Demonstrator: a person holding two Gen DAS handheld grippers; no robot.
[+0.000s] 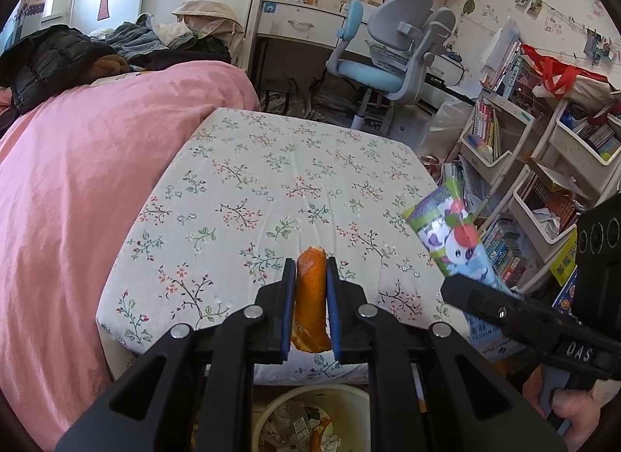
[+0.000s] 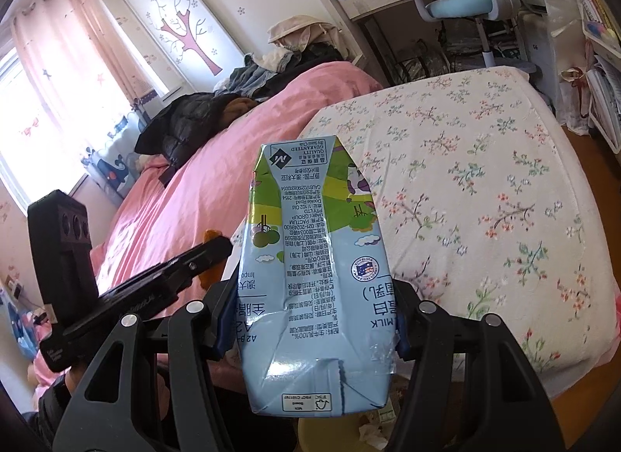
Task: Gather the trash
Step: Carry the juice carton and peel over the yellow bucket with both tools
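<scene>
My left gripper (image 1: pixel 310 269) is shut on an orange peel (image 1: pixel 310 296), held upright between its blue pads above the foot of the bed. Below it stands a yellow trash bin (image 1: pixel 310 419) with paper scraps and peel inside. My right gripper (image 2: pixel 314 320) is shut on a flattened blue and green milk carton (image 2: pixel 310 269). The carton also shows in the left wrist view (image 1: pixel 454 238) at the right, held by the right gripper (image 1: pixel 481 296). The left gripper shows in the right wrist view (image 2: pixel 217 246) with a bit of peel (image 2: pixel 211 235).
The bed has a floral sheet (image 1: pixel 291 180) and a pink duvet (image 1: pixel 77 180) with piled clothes (image 1: pixel 58 56) at its far end. A blue desk chair (image 1: pixel 388 59) and white shelf carts of books (image 1: pixel 543 180) stand to the right. The bin rim (image 2: pixel 306 432) sits below the carton.
</scene>
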